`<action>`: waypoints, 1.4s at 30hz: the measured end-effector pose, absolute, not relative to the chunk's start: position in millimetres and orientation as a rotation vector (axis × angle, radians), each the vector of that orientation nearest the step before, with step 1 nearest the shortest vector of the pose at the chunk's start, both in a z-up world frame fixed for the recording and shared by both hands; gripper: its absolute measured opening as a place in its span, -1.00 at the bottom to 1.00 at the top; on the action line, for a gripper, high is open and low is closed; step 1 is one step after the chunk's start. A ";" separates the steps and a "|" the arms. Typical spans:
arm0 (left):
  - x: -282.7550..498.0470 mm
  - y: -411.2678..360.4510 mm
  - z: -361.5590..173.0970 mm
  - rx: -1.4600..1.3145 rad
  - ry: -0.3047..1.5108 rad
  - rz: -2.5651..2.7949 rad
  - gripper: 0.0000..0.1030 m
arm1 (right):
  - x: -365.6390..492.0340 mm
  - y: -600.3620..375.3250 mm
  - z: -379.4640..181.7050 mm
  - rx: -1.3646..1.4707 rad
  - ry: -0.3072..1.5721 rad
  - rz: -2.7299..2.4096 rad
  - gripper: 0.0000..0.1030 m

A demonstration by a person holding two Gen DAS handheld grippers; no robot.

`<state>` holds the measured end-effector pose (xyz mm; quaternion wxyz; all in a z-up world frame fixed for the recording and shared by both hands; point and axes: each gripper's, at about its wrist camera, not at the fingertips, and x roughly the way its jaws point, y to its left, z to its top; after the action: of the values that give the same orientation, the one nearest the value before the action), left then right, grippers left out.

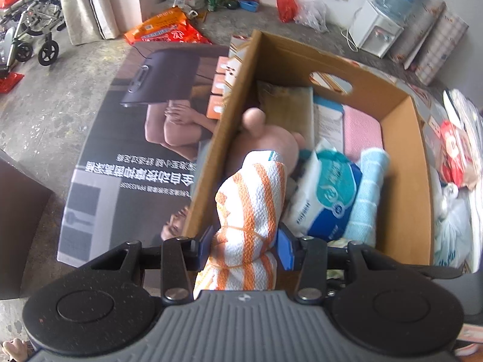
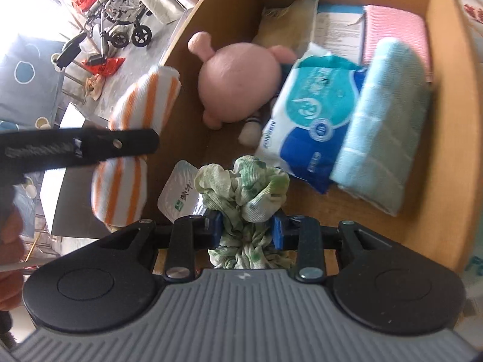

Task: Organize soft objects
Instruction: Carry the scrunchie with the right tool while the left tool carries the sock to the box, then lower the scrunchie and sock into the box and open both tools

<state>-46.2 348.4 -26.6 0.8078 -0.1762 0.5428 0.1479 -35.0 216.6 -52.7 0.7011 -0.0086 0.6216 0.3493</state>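
Both grippers holding cloths over the cardboard box (image 2: 443, 96).
Left gripper (image 1: 245, 249) is clamping the striped towel (image 1: 252, 199) at the box's left wall; right gripper (image 2: 248, 227) is pinching the green cloth (image 2: 246, 193) near its front edge.

Pink plush toy (image 1: 271, 141): blurred, lower body hidden behind striped towel (image 1: 250, 211).
Water dispenser (image 1: 389, 15): bottle top cut off.

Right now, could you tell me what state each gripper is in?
Left gripper: closed on the orange-striped towel.
Right gripper: closed on the green-patterned cloth.
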 end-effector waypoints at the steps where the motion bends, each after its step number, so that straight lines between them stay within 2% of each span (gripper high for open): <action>1: -46.2 351.2 -26.2 -0.377 1.158 0.320 -0.12 | -34.0 221.6 -57.1 -0.021 1.388 0.771 -0.39; 4: -45.9 357.2 -26.2 -0.380 1.150 0.324 -0.12 | -30.6 233.1 -68.9 -0.032 1.376 0.752 -0.32; 9: -44.4 361.5 -30.3 -0.373 1.157 0.320 -0.12 | -27.8 240.0 -82.6 -0.040 1.377 0.731 -0.10; 19: -43.6 362.7 -31.2 -0.373 1.150 0.314 -0.12 | -17.9 231.1 -98.2 0.056 1.389 0.775 0.05; 27: -41.1 359.1 -32.2 -0.366 1.151 0.299 -0.12 | -24.0 216.2 -84.6 0.088 1.396 0.800 0.53; 35: -32.5 347.1 -31.6 -0.346 1.164 0.204 -0.12 | -37.1 172.1 -24.9 0.107 1.268 0.809 0.53; 42: -15.6 291.6 -57.5 -0.177 1.320 -0.059 -0.11 | -31.0 113.0 9.1 0.147 1.199 0.694 0.53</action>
<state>-15.6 291.6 -57.5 0.7858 -0.0822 0.6123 -0.0272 -31.0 113.0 9.1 0.7670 0.0678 0.5522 0.3197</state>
